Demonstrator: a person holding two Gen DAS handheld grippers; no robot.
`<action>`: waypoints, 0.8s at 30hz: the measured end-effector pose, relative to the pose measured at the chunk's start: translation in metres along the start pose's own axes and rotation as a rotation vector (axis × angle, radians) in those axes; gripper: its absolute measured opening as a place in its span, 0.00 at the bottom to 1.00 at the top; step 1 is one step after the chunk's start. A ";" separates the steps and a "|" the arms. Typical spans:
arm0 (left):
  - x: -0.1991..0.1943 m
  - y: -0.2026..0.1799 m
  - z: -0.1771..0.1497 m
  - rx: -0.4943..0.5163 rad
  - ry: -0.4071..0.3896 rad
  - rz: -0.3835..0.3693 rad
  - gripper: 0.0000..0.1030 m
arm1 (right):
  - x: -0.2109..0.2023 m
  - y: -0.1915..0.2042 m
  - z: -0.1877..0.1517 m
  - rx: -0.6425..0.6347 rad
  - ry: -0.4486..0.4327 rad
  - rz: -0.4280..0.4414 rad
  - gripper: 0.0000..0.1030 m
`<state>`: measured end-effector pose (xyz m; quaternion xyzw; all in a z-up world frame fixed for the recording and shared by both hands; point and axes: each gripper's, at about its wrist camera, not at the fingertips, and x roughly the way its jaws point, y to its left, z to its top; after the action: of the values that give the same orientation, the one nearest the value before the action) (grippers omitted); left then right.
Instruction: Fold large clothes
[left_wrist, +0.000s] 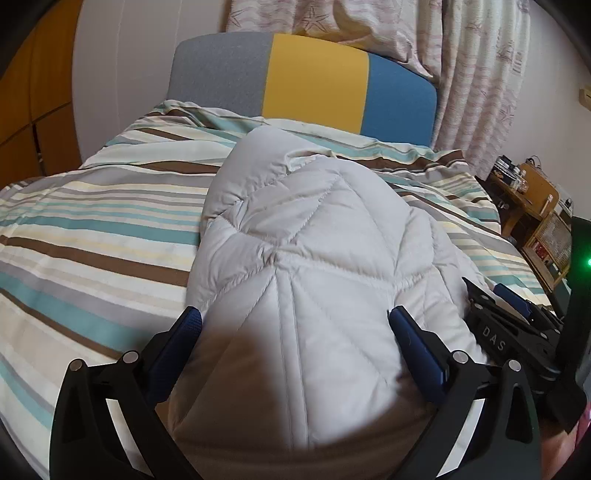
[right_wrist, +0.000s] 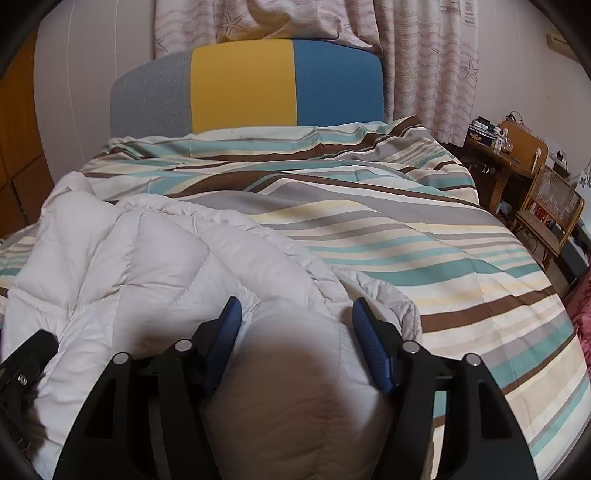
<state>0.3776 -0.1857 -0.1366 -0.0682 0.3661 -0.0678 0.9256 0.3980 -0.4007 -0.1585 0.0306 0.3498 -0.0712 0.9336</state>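
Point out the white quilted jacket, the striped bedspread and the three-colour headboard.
white quilted jacket (left_wrist: 314, 236): left wrist view, quilted panel at its middle.
striped bedspread (right_wrist: 424, 236): right wrist view, bare striped area right of the jacket.
headboard (right_wrist: 242, 85): right wrist view, yellow centre panel.

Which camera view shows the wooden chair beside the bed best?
The right wrist view shows the wooden chair best: its woven back, frame and legs are visible at the bed's right edge. In the left wrist view the chair is squeezed against the picture's right border, and the right gripper partly hides it.
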 end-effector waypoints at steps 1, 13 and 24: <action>-0.005 0.001 -0.002 -0.001 0.000 -0.010 0.97 | -0.004 -0.003 -0.001 0.010 -0.008 0.006 0.68; -0.037 0.036 -0.020 -0.058 0.060 -0.111 0.97 | -0.057 -0.017 -0.008 0.015 0.024 0.067 0.87; -0.038 0.049 -0.038 -0.037 0.196 -0.245 0.97 | -0.064 -0.054 -0.046 0.227 0.164 0.250 0.94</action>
<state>0.3276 -0.1340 -0.1468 -0.1223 0.4450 -0.1796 0.8688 0.3117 -0.4420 -0.1515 0.1846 0.4078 0.0093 0.8942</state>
